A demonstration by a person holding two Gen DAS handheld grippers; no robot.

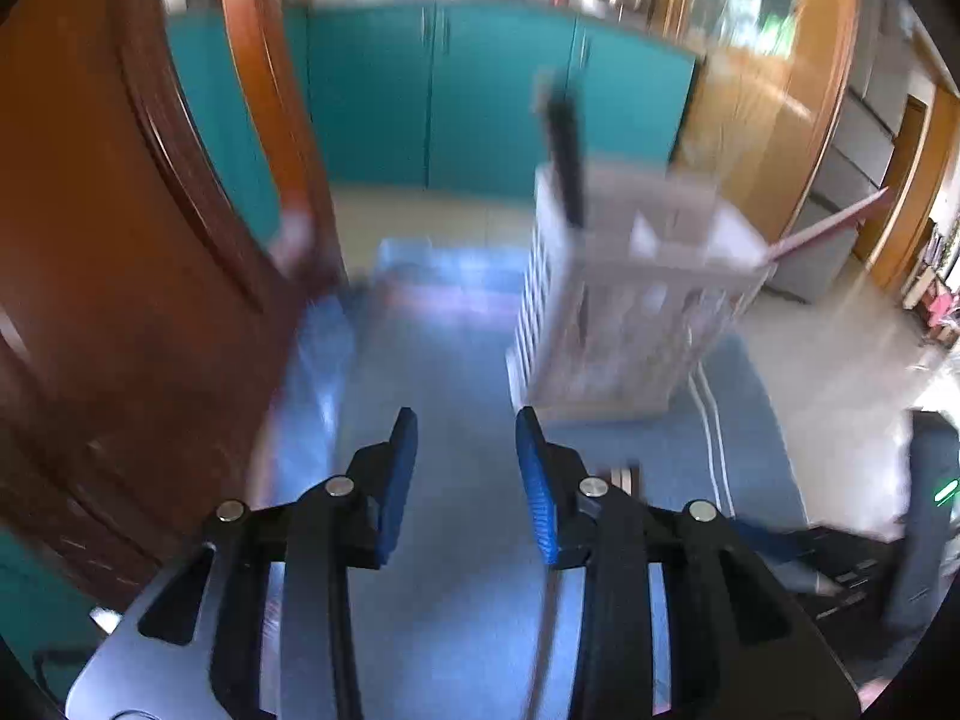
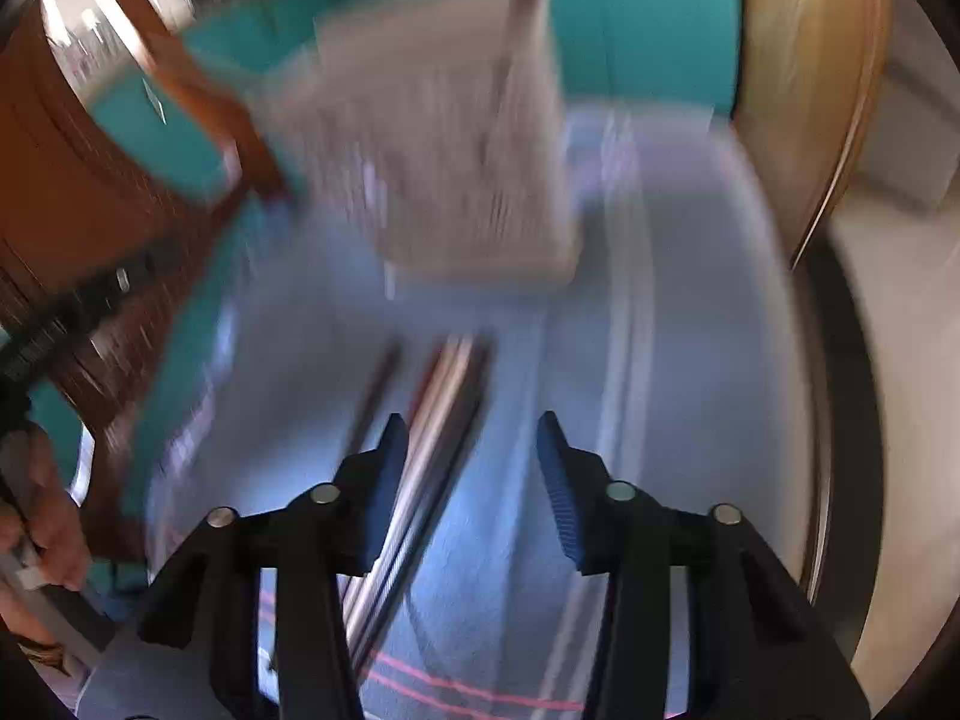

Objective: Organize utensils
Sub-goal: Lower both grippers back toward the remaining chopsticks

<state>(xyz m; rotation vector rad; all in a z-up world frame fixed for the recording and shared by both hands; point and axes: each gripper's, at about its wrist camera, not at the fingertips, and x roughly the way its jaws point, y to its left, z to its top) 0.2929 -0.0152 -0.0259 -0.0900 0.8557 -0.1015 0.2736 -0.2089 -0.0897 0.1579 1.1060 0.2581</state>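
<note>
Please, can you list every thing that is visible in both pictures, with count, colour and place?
white slotted plastic utensil holder: one, white, standing on the cloth
black-handled utensil: one, black, upright in the holder
blue table cloth: one, blue, under everything
long metal utensils: several, silver and dark, lying on the cloth; blurred
teal cabinets: teal, background
left claw: open, empty
right claw: open, empty
hand: one, left edge

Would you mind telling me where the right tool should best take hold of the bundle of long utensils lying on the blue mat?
Probably mid-shaft, from above. The utensils lie flat on the mat, close together and about parallel, running toward the white caddy. Their shafts look thin and straight, so the open right tool should straddle them crosswise. Blur hides their ends, so which end is the handle is unclear.
</note>
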